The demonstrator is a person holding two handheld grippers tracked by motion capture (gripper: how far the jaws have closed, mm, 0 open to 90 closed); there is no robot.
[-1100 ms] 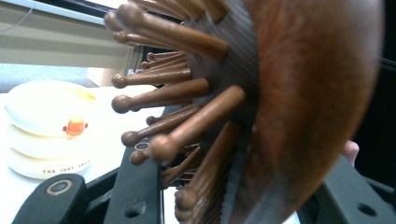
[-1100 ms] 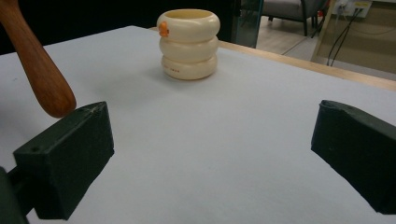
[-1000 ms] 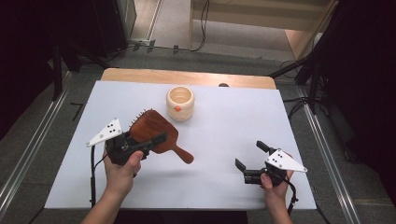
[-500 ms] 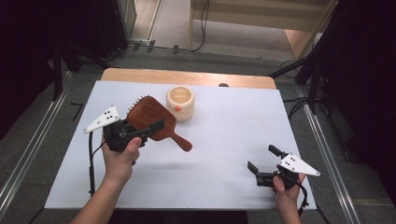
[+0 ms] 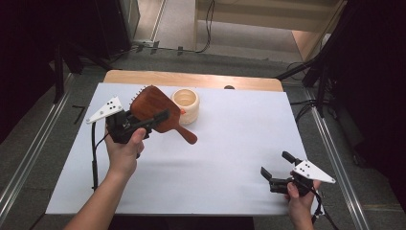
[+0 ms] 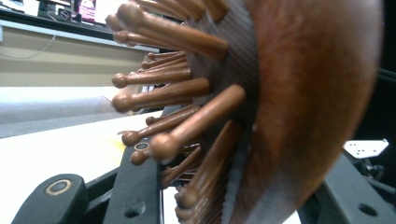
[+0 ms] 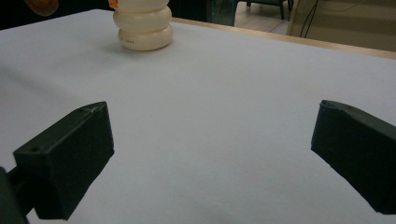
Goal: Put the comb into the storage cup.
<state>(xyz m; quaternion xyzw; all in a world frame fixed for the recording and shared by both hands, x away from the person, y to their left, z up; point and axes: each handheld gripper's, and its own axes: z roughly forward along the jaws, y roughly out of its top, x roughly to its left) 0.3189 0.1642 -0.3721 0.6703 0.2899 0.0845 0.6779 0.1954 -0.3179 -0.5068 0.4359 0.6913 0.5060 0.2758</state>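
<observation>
The left hand [image 5: 125, 152] came in from the bottom edge of the high view, forearm slanting up and to the right, fingers wrapped round the body of the left gripper [image 5: 151, 120]. That gripper pointed to the right and slightly away, roughly level, with its grey plate on the far left side. Its jaws were clamped on the head of a brown wooden brush [image 5: 155, 111], held clear above the counter [image 5: 230, 143]. The brush head sat between the jaws with its smooth back turned up in the high view; its handle ran down and to the right, ending free over the white surface. In the left gripper view the brush [image 6: 299, 107] stood close up, its round-tipped wooden pins pointing left and its rounded back to the right, one black jaw on either side.

Just right of the brush head stood a cream ribbed cup [image 5: 185, 104], upright near the far edge of the counter; whether the brush touched it could not be told.

The right hand [image 5: 300, 200] rested low at the near right corner, well apart from the brush, holding the right gripper [image 5: 276, 168] pointed left and away, towards the cup. Its jaws stood wide with nothing between them, just above the bare counter. In the right gripper view the cup [image 7: 143, 25] stood far ahead between the two spread jaws.
</observation>
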